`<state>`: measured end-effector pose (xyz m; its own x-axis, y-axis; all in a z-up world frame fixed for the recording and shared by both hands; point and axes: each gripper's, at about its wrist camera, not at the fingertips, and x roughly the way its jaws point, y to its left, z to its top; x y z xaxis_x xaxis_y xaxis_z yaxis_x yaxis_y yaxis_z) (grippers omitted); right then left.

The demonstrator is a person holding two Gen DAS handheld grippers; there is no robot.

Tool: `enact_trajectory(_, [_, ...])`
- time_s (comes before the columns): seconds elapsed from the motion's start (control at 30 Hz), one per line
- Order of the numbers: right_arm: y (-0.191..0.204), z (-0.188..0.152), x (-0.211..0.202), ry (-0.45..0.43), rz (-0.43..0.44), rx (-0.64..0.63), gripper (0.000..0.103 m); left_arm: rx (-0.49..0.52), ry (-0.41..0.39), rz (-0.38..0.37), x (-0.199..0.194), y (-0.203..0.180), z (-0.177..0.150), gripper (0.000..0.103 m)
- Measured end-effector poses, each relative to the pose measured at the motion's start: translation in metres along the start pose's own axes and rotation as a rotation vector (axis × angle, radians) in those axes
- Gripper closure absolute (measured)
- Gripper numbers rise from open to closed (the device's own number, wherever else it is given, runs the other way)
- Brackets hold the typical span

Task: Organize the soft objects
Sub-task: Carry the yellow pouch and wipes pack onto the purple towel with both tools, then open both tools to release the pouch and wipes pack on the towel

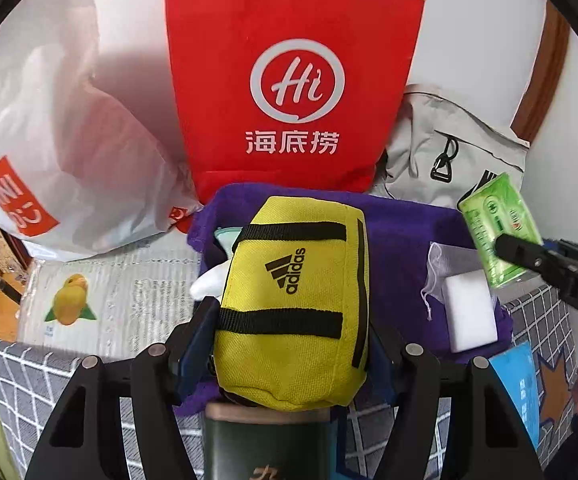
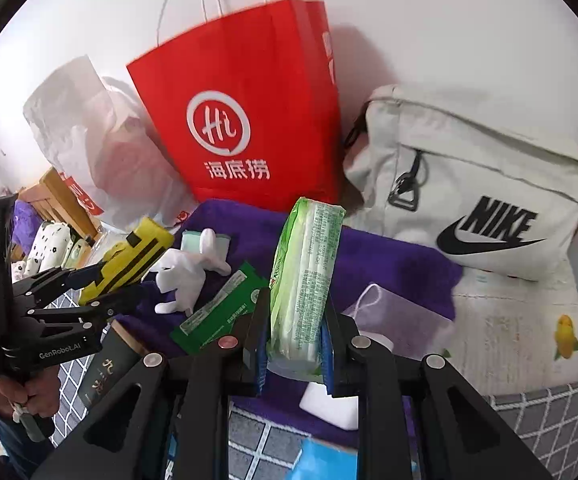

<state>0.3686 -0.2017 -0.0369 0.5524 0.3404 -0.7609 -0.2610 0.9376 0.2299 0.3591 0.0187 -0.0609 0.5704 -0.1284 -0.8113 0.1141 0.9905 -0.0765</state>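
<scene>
Your left gripper (image 1: 289, 344) is clamped on the yellow adidas pouch (image 1: 295, 300) — fingers (image 1: 195, 344) pressing both long sides, pouch lifted above the purple towel (image 1: 405, 228). From the right wrist view the same pouch (image 2: 129, 256) sits in the left gripper (image 2: 101, 280) at the left edge, with your hand (image 2: 29, 396) on the grip below. Your right gripper (image 2: 295, 356) is closed on the green tissue pack (image 2: 309, 280), pack standing up on end between the fingers (image 2: 257, 344), also off the towel (image 2: 389, 256); in the left wrist view the pack (image 1: 497, 232) shows at the right, pinched by the right gripper (image 1: 517, 256). On the towel under them: a white glove (image 2: 185, 276), a green flat packet (image 2: 217, 308), a sheer drawstring pouch (image 2: 401, 316) and a white sponge block (image 1: 473, 312), the last two just beside each other. Behind the towel, a red paper bag (image 1: 289, 80) stands upright against the wall, a white plastic bag (image 1: 69, 152) to its left, a grey Nike bag (image 2: 469, 184) to its right. Towel lies partly on a grey grid-pattern cloth (image 1: 21, 372); a white sheet with a yellow bird print (image 1: 105, 300) sits beside it. A dark green box (image 1: 257, 444) shows right under the pouch, at the frame bottom.
</scene>
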Motion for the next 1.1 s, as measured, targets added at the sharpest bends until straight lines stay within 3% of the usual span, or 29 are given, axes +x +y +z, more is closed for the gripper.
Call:
enact_trajectory(0.5, [-0.011, -0.007, 0.075, 0.165, -0.010, 0.027, 0.082, -0.016, 0.049, 0.002, 0.030, 0.007, 0.006, 0.038])
enact_trajectory(0.97, [-0.001, -0.022, 0.106, 0.264, -0.025, -0.020, 0.080, -0.033, 0.070, 0.003, 0.042, 0.015, 0.003, 0.038])
enact_trajectory(1.03, [0.000, -0.023, 0.106, 0.269, -0.019, -0.027, 0.077, -0.029, 0.067, 0.002, 0.044, 0.012, 0.003, 0.038])
enact_trajectory(1.1, [0.002, -0.021, 0.105, 0.264, -0.015, -0.031, 0.065, -0.026, 0.068, -0.005, 0.046, 0.010, 0.002, 0.038])
